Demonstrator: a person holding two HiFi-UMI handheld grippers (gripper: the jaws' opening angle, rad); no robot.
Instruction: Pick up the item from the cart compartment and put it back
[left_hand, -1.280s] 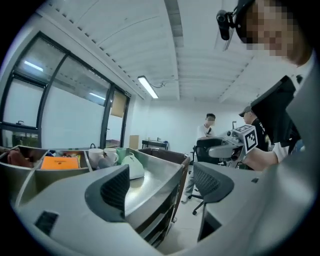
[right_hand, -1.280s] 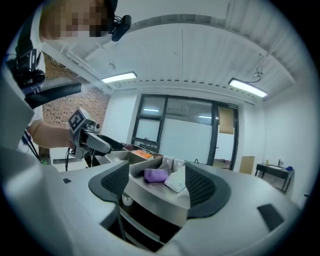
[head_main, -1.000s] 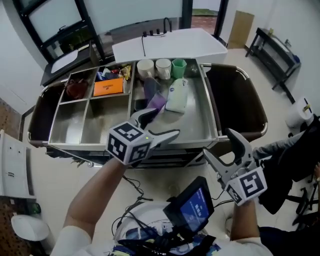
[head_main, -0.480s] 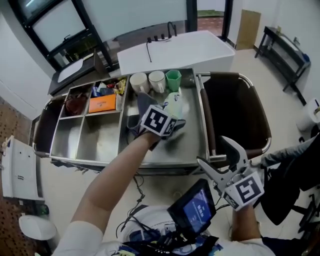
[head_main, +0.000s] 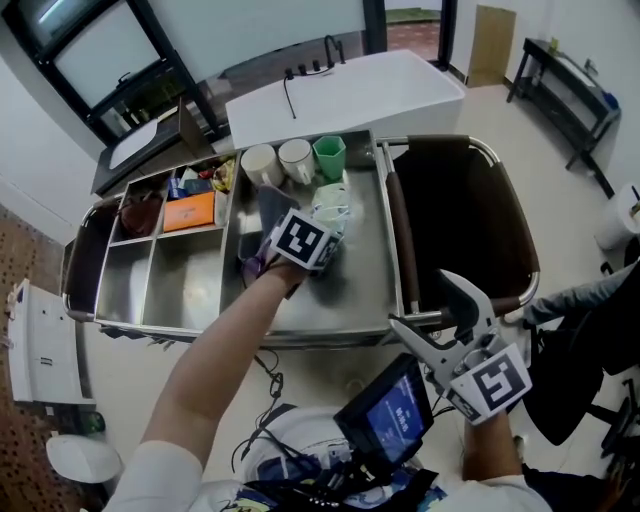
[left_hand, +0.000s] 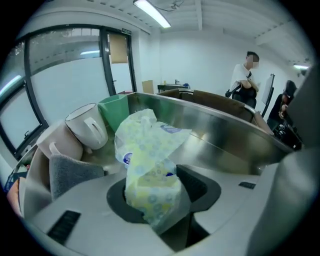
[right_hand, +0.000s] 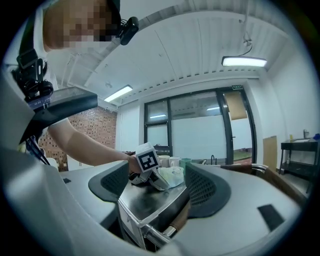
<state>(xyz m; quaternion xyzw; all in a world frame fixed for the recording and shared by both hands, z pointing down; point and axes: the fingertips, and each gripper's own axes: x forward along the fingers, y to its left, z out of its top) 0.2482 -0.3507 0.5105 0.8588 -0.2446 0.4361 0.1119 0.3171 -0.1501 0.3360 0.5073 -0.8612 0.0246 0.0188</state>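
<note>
A soft pale yellow-green patterned wipes pack (head_main: 331, 204) lies in the large right compartment of the steel cart (head_main: 392, 262), in front of the cups. My left gripper (head_main: 322, 228) has reached into that compartment, and its jaws are closing with the pack (left_hand: 150, 150) pinched between the pads. In the left gripper view (left_hand: 157, 194) the pack's near end is squeezed and bunched. My right gripper (head_main: 424, 304) is held off the cart's front right corner, open and empty. Its own view (right_hand: 160, 192) looks at the cart, my left gripper and the pack (right_hand: 172, 176).
Two white cups (head_main: 262, 160) (head_main: 297, 157) and a green cup (head_main: 329, 155) stand at the compartment's back. A grey cloth (head_main: 271, 203) lies left of the pack. An orange box (head_main: 189, 211) fills a left compartment. A dark tray (head_main: 455, 215) adjoins the cart's right side.
My left gripper went from the cart's front edge forward into the large compartment, reached the wipes pack and narrowed its jaws on it. The right gripper barely moved.
</note>
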